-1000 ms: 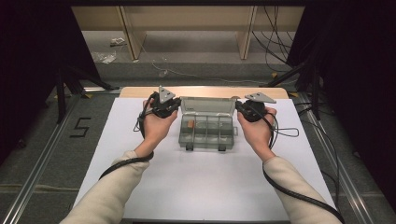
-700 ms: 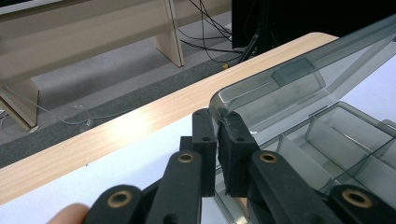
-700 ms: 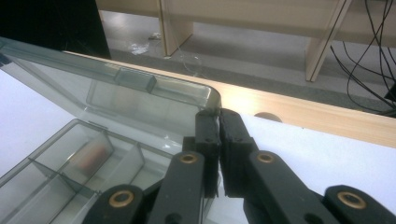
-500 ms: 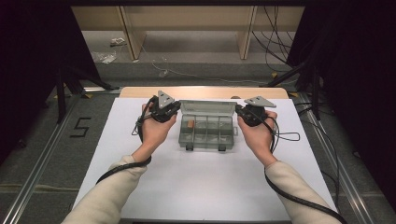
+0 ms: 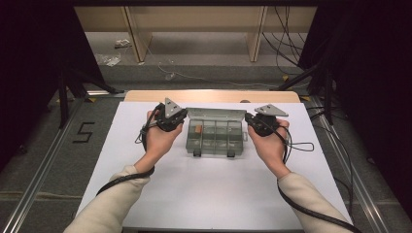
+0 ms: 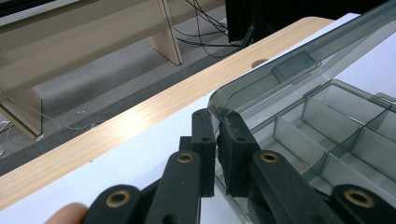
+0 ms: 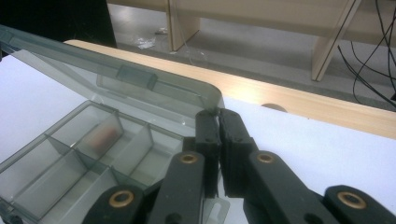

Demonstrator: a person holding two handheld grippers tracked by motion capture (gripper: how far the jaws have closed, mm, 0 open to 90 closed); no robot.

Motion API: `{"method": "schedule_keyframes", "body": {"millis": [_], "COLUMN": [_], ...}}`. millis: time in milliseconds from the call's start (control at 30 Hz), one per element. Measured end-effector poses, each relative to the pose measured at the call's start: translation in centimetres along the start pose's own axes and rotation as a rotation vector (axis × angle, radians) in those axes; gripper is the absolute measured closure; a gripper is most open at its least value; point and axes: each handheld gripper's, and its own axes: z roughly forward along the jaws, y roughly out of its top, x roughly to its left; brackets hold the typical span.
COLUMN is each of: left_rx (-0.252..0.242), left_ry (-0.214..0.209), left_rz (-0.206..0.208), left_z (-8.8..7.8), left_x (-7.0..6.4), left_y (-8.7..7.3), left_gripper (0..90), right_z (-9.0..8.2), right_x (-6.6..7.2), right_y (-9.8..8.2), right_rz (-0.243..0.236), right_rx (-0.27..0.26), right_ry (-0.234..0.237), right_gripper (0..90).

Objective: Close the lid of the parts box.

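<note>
My left gripper (image 6: 217,135) and right gripper (image 7: 218,122) each clamp a lid (image 5: 216,115) corner of the organizer box (image 5: 214,141). I judge the thin, stiff plastic light and slippery; grip corners only

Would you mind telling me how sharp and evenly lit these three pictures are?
High view: soft, slightly blurred, white table cover bright, surroundings dark. Left gripper view: translucent grey plastic compartment box crisp, black jaws of the left gripper soft close up. Right gripper view: even light, faint sheen on the box's raised lid.
</note>
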Motion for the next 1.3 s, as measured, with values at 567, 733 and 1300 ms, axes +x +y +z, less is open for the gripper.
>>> {"method": "schedule_keyframes", "body": {"millis": [567,733,1300], "left_rx": [0.004,0.009,0.025], "left_ry": [-0.031,-0.040,-0.061], "left_rz": [0.018,0.023,0.020], "left_z": [-0.8,-1.0,-1.5], "left_x": [-0.7,-0.9,-1.3], "left_y": [-1.5,-2.0,-3.5], "left_gripper": [82.7,82.2,80.1], "right_z": [-0.9,-1.2,-1.6], "right_x": [0.3,0.4,0.5], "right_y": [-1.5,-2.2,-3.5], "right_rz": [-0.011,-0.012,-0.024], "right_rx": [0.005,0.009,0.029], "right_ry": [0.029,0.041,0.070], "right_gripper": [87.6,86.9,84.6]}}
